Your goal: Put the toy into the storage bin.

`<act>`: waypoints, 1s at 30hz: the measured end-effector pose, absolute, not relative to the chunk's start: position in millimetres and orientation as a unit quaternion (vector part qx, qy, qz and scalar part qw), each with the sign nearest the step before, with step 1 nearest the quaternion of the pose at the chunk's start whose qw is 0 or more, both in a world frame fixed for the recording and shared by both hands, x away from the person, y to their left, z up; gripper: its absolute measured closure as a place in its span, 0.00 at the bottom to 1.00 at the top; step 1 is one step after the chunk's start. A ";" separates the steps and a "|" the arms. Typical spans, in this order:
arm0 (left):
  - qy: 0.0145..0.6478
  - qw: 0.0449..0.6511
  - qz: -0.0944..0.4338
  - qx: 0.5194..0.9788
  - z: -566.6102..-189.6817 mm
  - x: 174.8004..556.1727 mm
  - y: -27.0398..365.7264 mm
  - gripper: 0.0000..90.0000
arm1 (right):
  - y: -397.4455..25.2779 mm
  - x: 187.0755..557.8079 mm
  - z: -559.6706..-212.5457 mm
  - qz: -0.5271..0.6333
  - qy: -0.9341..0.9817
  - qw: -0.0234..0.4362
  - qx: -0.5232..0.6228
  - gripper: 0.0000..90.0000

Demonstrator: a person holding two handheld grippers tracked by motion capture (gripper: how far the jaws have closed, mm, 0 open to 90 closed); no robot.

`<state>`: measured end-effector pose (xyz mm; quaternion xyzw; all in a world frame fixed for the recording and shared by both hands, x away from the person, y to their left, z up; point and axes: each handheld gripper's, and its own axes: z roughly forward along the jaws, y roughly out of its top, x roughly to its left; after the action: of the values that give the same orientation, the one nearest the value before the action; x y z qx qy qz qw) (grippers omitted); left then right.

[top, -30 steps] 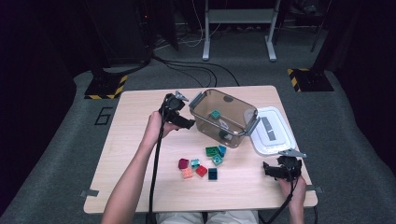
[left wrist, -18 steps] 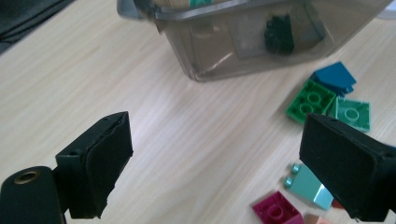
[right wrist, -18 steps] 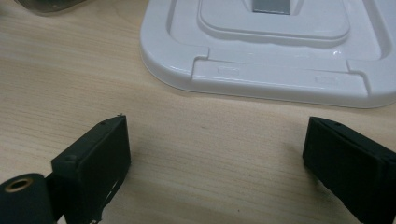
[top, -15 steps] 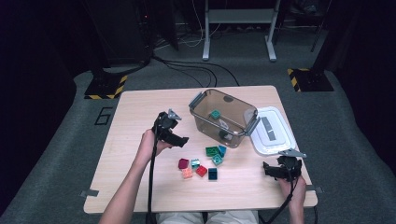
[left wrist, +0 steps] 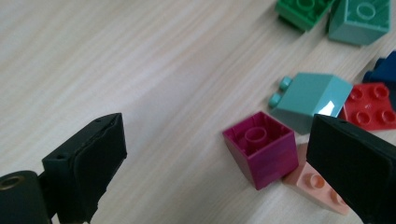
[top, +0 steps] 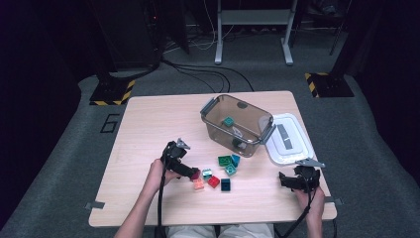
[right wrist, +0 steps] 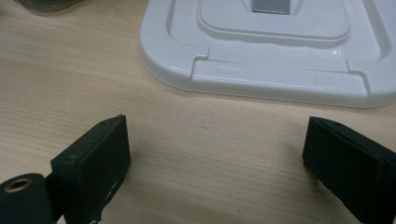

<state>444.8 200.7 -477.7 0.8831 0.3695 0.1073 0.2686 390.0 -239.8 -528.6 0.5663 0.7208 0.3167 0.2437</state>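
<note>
My left gripper (top: 190, 172) hovers low over the table's near left, open, with its jaws either side of a maroon brick (top: 196, 174). In the left gripper view, the maroon brick (left wrist: 261, 149) lies tilted between the wide-apart jaws of that gripper (left wrist: 219, 144), closer to the right jaw and untouched. A salmon brick (left wrist: 313, 184) lies against it, with a pale teal sloped brick (left wrist: 310, 100) and a red brick (left wrist: 369, 105) just beyond. My right gripper (top: 296, 177) rests open near the front right edge; its jaws (right wrist: 219, 140) face the white lid (right wrist: 280, 56).
A clear brown bin (top: 237, 124) stands mid-table with a teal brick (top: 228, 121) inside. The white lid (top: 289, 139) lies to its right. Loose green (top: 225, 160), teal (top: 230, 170), red (top: 214, 181) and dark blue (top: 226, 185) bricks lie in front of the bin.
My left gripper has come away from the bin's left rim toward the person and dropped down to the loose bricks. The right gripper has stayed put.
</note>
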 end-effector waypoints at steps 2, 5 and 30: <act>0.373 0.261 0.106 0.884 -485.2 444.8 201.4 0.04 | -239.7 390.0 -528.6 0.317 0.721 0.244 0.566 0.08; 0.380 0.255 0.107 0.883 -491.7 446.2 203.8 0.04 | -239.8 390.0 -528.6 0.317 0.721 0.244 0.566 0.08; 0.388 0.258 0.107 0.878 -504.9 454.5 192.3 0.02 | -239.7 390.0 -528.6 0.317 0.721 0.244 0.567 0.08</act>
<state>454.5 192.3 -504.9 0.8784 0.3878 0.1069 0.2579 390.0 -239.7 -528.6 0.5665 0.7206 0.3166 0.2439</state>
